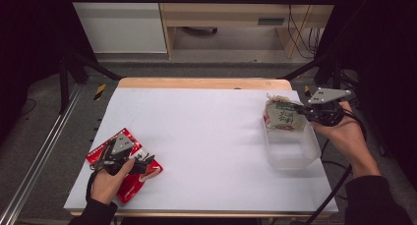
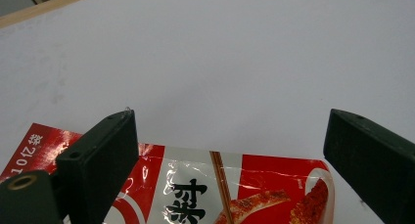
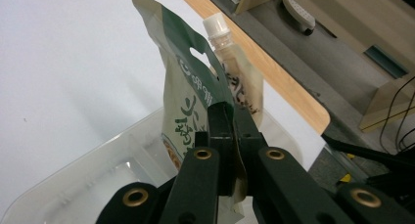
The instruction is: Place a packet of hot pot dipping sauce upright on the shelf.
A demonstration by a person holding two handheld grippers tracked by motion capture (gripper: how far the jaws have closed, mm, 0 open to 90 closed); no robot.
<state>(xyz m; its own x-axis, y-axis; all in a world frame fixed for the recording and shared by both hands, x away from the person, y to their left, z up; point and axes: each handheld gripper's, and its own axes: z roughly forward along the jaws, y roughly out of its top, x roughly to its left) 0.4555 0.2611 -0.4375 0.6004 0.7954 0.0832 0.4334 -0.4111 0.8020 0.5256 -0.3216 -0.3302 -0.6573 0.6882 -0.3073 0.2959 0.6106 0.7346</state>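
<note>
— What's the biggest thing here?

— The table (image 1: pixel 196 131), covered in a white sheet, with a wooden edge at its far side. Next in size is the clear plastic tub (image 1: pixel 290 149) near the right edge.

— And the packets?

— A red food packet (image 1: pixel 129 182) lies flat at the near left corner. A green-and-cream pouch (image 1: pixel 280 114) hangs upright over the far end of the tub. In the right gripper view a smaller spouted pouch (image 3: pixel 235 77) with a white cap stands just behind it.

— What about the grippers?

— The right gripper (image 1: pixel 301 108) has its jaws pinched tight on the edge of the green-and-cream pouch, holding it up over the tub. The left gripper (image 1: pixel 147 162) sits over the red packet with its jaws spread wide; in its own view they stand either side of the packet, gripping nothing.

— Is the left one touching the packet?

— I cannot tell.
</note>
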